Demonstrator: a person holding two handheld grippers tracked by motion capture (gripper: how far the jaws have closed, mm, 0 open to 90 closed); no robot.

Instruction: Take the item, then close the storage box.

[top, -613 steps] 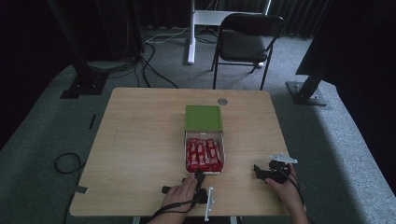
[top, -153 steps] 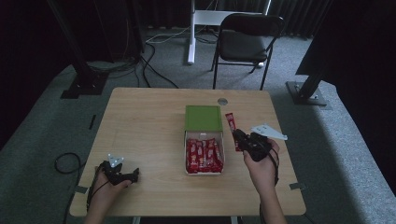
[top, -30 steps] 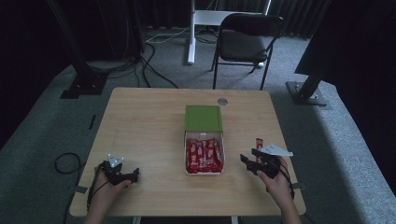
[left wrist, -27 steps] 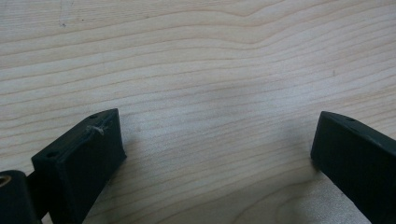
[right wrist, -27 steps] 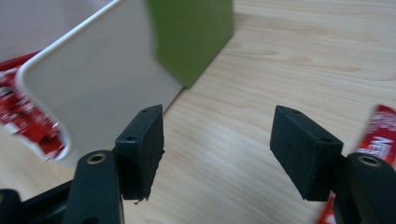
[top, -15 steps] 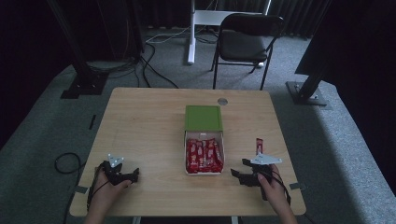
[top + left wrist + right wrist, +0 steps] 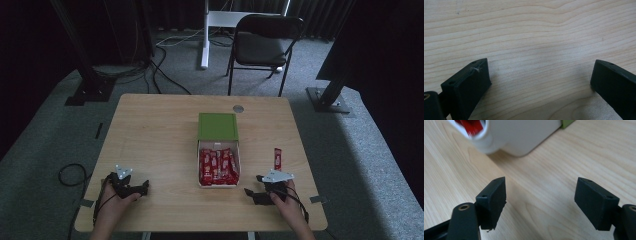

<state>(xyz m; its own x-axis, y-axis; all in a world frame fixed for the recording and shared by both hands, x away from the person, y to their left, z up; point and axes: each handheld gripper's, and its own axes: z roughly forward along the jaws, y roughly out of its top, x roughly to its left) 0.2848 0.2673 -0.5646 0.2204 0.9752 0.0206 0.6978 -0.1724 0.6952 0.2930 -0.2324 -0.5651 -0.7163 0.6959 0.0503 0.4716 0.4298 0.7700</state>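
Note:
A white box (image 7: 239,165) with its green lid (image 7: 217,126) folded back holds several red snack bars (image 7: 218,166) at the table's middle. One more red bar (image 7: 277,158) lies flat on the wood to the right of the box. My right gripper (image 7: 252,185) rests low near the front edge, below that bar and apart from it. Its jaws have just been opening and stand open with nothing between them (image 7: 540,197), facing the box's white wall (image 7: 524,135). My left gripper (image 7: 144,187) sits at the front left, open over bare wood (image 7: 539,75).
The wooden table (image 7: 150,130) has a round grommet (image 7: 238,108) at its far edge. Behind it stand a black chair (image 7: 267,45) and a white stand (image 7: 206,35). Cables (image 7: 70,175) lie on the carpet at the left.
The right gripper has let go of the red bar, which now lies on the table, and has drawn back and down toward the front edge. The left gripper has stayed put.

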